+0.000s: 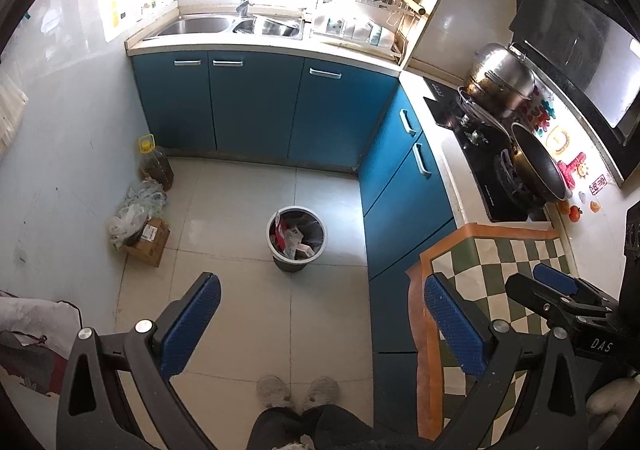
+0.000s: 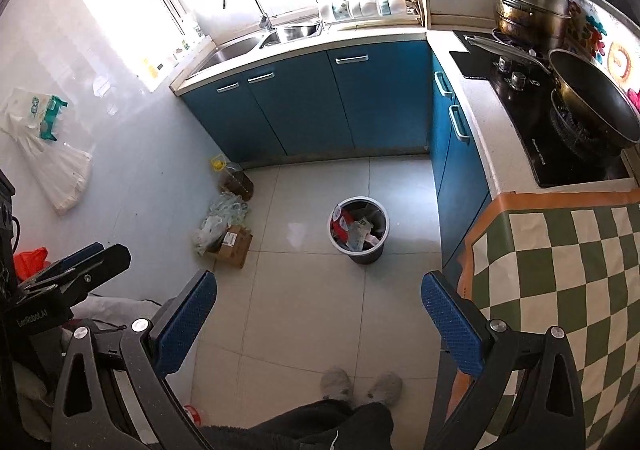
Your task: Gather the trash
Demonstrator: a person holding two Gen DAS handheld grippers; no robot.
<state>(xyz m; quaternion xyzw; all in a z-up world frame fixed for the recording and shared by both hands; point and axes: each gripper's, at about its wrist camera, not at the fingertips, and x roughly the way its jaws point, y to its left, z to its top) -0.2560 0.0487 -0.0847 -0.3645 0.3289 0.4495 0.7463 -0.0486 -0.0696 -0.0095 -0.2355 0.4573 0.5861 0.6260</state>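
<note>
A round trash bin [image 1: 296, 239] with a white rim stands on the tiled floor, holding wrappers and packaging; it also shows in the right wrist view [image 2: 359, 230]. My left gripper [image 1: 320, 302] hangs open high above the floor, nearer than the bin, with nothing between its blue pads. My right gripper [image 2: 318, 300] is open too and holds nothing. Each gripper shows at the edge of the other's view: the right gripper [image 1: 560, 290] over the checked cloth, the left gripper [image 2: 80, 266] at the left.
Blue cabinets [image 1: 256, 102] run under a sink and along the right under a stove with a wok [image 1: 536, 162] and pot. A checked cloth [image 2: 560, 270] covers the near counter. An oil jug [image 1: 154, 162], crumpled bags [image 1: 136, 210] and a cardboard box [image 1: 150, 242] sit by the left wall. A person's slippers [image 1: 298, 392] are below.
</note>
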